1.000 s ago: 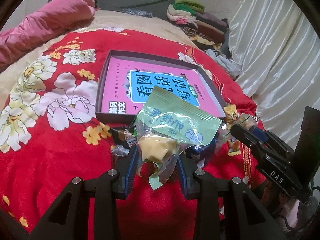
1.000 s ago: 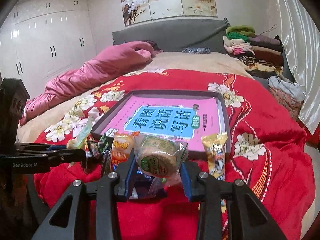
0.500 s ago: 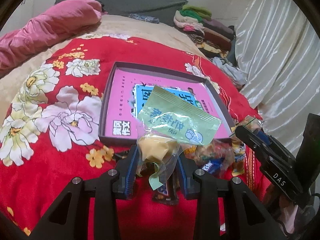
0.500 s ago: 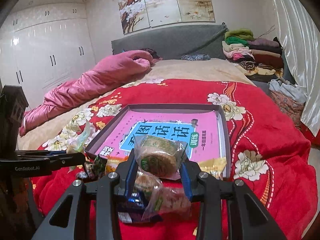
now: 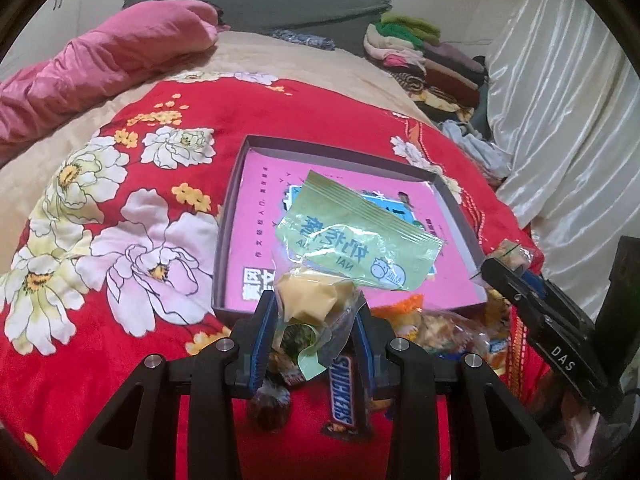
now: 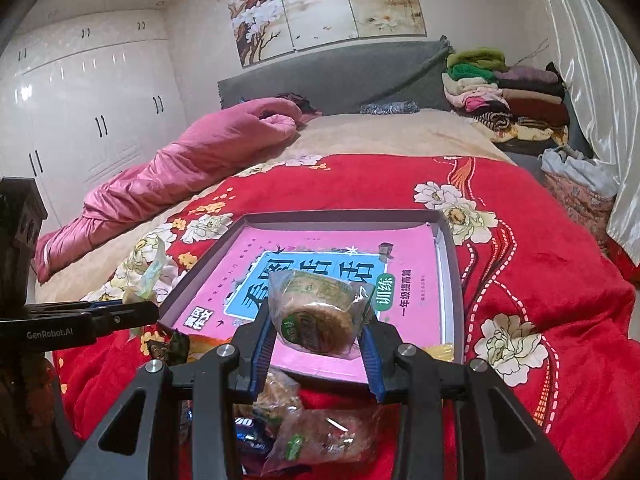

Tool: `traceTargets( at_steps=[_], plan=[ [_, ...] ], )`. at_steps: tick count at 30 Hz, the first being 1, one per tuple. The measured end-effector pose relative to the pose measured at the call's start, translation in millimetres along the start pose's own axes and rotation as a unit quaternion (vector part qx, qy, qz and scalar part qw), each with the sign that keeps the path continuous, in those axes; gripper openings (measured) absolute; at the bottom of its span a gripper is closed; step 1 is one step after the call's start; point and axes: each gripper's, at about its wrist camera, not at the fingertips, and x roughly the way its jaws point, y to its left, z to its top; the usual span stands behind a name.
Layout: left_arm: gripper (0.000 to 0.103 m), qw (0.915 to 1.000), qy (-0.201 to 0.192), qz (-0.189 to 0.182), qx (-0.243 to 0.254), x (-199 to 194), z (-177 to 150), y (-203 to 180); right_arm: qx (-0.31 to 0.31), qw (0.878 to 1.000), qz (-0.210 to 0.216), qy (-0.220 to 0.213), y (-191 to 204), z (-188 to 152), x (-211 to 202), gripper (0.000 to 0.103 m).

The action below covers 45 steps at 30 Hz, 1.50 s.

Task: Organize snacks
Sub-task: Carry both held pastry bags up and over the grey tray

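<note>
Hovering just short of the tray (image 6: pixel 450 248), the right gripper (image 6: pixel 318 320) clamped a round pastry (image 6: pixel 316 312), left gripper (image 5: pixel 316 316) pinching a green milk-candy packet (image 5: pixel 356 240); tray lay straight ahead, mid-frame.

a pink quilt (image 6: pixel 192 168) lies beside folded clothes (image 6: pixel 508 92), below a flower painting (image 6: pixel 324 0).

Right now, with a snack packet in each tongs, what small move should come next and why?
Probably carry both a little farther over the box and let go: the left tongs grip the green packet, the right tongs the round cake, both near its front edge.
</note>
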Motion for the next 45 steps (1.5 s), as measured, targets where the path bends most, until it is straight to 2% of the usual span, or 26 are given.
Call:
traceTargets(
  at_steps=[15, 33, 45],
  plan=[
    [0.037, 0.9998, 0.016, 0.015, -0.003, 27, 13, 0, 0.006, 0.999, 0.015, 0.033, -9, -2, 27, 0.040],
    [0.037, 0.9979, 0.046, 0.044, 0.015, 61, 17, -3, -0.028, 0.996, -0.002, 0.090, -4, -13, 47, 0.040],
    [0.034, 0.9970, 0.054, 0.054, 0.016, 75, 21, -3, -0.032, 0.995, -0.006, 0.095, -3, -15, 47, 0.040]
  ],
)
